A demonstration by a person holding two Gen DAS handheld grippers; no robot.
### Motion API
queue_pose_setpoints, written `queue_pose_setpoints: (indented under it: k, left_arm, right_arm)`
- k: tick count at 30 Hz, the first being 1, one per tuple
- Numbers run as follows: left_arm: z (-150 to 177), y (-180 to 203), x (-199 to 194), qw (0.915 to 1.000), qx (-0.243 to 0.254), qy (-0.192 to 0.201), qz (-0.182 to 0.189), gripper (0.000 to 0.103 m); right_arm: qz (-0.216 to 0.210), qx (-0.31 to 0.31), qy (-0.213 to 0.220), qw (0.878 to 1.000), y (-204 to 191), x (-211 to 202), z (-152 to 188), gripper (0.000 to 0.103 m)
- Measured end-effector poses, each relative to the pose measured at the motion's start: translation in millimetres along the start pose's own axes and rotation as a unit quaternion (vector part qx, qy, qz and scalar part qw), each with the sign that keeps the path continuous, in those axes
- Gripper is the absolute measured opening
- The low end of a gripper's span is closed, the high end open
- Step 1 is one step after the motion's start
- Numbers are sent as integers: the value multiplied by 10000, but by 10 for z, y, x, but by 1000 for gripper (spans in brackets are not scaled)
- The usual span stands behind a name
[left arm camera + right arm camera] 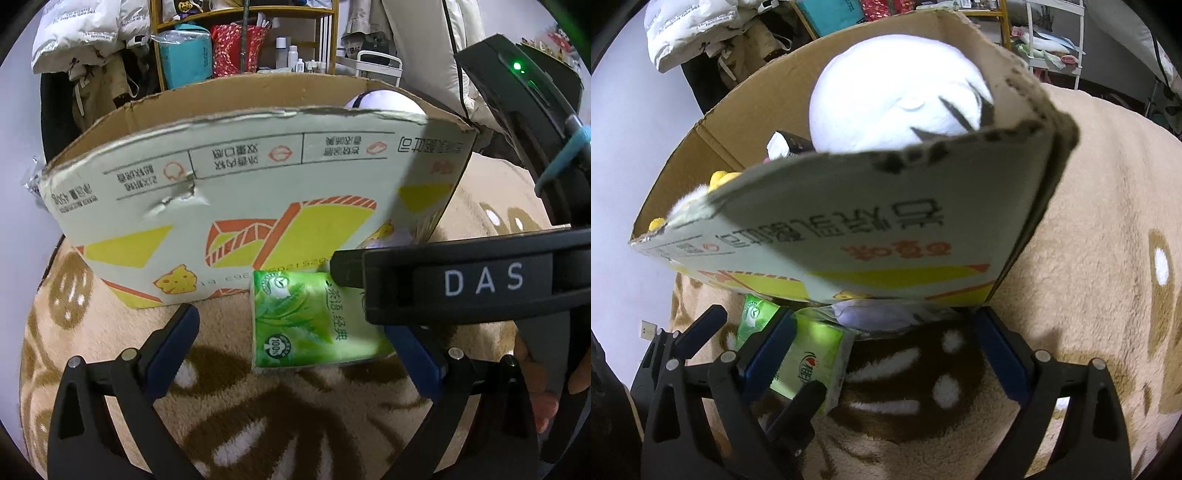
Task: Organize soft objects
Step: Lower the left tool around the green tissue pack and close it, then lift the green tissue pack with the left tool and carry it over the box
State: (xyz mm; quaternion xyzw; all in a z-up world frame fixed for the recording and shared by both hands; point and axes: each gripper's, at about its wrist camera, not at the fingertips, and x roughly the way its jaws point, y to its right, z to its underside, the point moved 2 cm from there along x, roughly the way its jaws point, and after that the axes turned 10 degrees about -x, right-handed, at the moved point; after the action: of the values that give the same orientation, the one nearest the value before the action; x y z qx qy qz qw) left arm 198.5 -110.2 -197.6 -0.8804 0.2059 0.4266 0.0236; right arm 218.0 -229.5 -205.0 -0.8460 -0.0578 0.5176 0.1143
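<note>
Wide open on the left claw, blue pads spread at 8 and 4 o'clock, nothing pinched between them. Green tissue pack lying flat on the fuzzy brown blanket, right between those fingers and closer to the 4 o'clock pad, top edge tucked against the foot of the cardboard box. Box looming at 12 o'clock, torn rim, yellow and orange print upside down. Peeking over the rim at 1 o'clock, a white plush ball. Right claw also gaping, holding nothing; its left pad resting against the same tissue pack at 8 o'clock. In the right wrist view, plush ball sitting inside the box, yellow fuzzy bits beside it at 10 o'clock. Pale lilac soft item wedged under the box's bottom edge, dead centre.
</note>
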Motion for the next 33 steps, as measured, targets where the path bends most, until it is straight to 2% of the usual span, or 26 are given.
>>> queue_pose_setpoints:
  k: [8,11,14,18,20,25,29,33]
  left_arm:
    - [34,-20,-6,10000,-22,33,-27,99]
    - [43,-22,-11,10000,31,45,-38,99]
    - [52,-18,0,10000,30,11,26,98]
    - [82,-53,16,9996,-98,-4,273,92]
    - [85,-75,19,9995,-117,13,282,91]
    - [120,-111,45,9989,-177,-43,423,81]
    - [125,-57,19,9992,-37,-74,382,75]
    - [114,-47,-10,9994,-54,-71,341,74]
  right_arm:
    - [34,6,26,10000,-49,60,9,101]
    - [44,71,48,10000,-21,28,26,96]
    - [-6,142,40,9999,17,14,40,95]
    - [67,15,-14,10000,-5,0,15,93]
    - [93,-30,-56,9999,-23,-8,8,92]
    - [326,-363,-25,9988,-110,12,1,90]
    - [258,-306,-60,9992,-121,15,12,87]
    - [232,-252,-57,9994,-116,7,19,84]
